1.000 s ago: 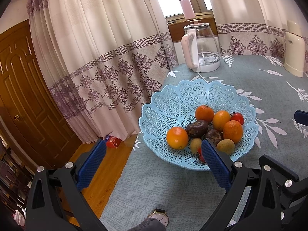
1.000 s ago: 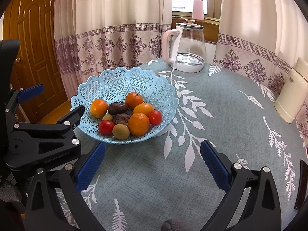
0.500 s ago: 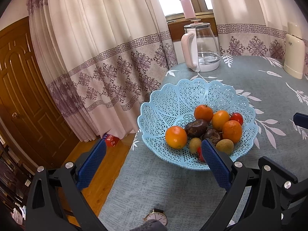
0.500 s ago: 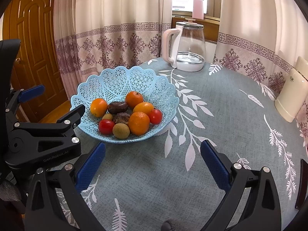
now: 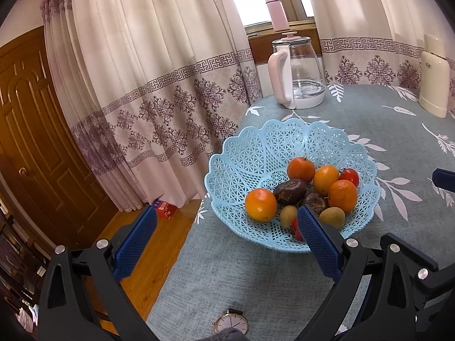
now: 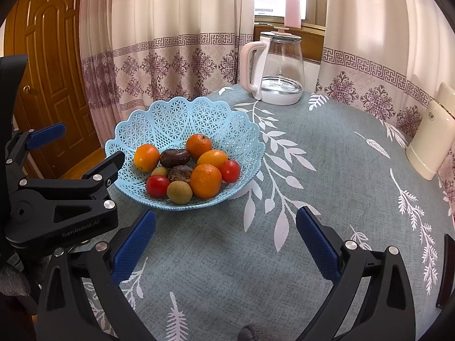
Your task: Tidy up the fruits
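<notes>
A light blue lattice basket sits near the table's left edge, holding several fruits: oranges, dark passion fruits, red tomatoes and small brown-green fruits. My left gripper is open and empty, just short of the basket's near rim; its right finger hides part of a tomato. My right gripper is open and empty over the tablecloth, in front of the basket. The left gripper also shows at the left of the right wrist view.
A glass kettle with a pink handle stands at the table's far edge before a pink bottle. A cream appliance stands at the right. A wristwatch lies near the front. Curtains and a wooden door fill the left.
The left wrist view has shifted slightly, so the basket sits a little further left and the watch lower in frame. The right gripper has barely moved. Both stay open.
</notes>
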Demonstrator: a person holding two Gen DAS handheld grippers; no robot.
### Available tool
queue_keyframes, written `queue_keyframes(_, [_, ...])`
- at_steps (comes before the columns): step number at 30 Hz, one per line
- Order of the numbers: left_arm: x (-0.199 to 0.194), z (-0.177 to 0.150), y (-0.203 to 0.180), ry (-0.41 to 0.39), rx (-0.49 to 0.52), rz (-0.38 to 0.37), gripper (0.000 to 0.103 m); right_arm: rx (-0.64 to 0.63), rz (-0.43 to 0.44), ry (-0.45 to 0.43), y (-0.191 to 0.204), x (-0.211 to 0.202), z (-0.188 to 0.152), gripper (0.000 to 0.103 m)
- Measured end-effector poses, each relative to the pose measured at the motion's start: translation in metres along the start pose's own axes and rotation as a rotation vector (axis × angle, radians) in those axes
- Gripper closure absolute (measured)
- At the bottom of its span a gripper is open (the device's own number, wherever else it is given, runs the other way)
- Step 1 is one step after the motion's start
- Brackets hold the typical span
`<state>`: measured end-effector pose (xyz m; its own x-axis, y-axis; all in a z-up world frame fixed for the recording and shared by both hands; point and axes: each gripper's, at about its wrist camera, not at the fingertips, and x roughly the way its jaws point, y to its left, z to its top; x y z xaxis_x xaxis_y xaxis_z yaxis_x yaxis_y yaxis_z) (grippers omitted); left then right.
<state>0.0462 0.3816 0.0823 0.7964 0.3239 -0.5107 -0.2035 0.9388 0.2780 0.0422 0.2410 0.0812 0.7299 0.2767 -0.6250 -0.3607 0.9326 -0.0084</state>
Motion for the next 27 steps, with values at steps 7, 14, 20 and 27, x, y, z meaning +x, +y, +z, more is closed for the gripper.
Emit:
queue_keyframes(7, [-0.0005, 0.0004, 0.0012, 0.001, -0.007, 0.005, 0.003, 0.001, 0.0, -0.001, 0.0002, -0.0005, -0.0001, 0.005])
queue_keyframes(14, [-0.0008, 0.0005, 0.0016, 0.0, -0.005, 0.004, 0.003, 0.017, 0.044, 0.012, -0.0015, 0.0011, -0.0018, 0.005])
queue_keyframes(20, [-0.0013, 0.001, 0.0019, 0.0, -0.005, 0.004, 0.003, -0.019, 0.027, -0.012, 0.0026, -0.002, -0.0026, 0.005])
queue_keyframes(27, [-0.0012, 0.0012, 0.0037, 0.003, -0.013, 0.006, 0.003, -0.036, 0.004, 0.002, 0.0061, -0.0008, -0.0027, 0.005])
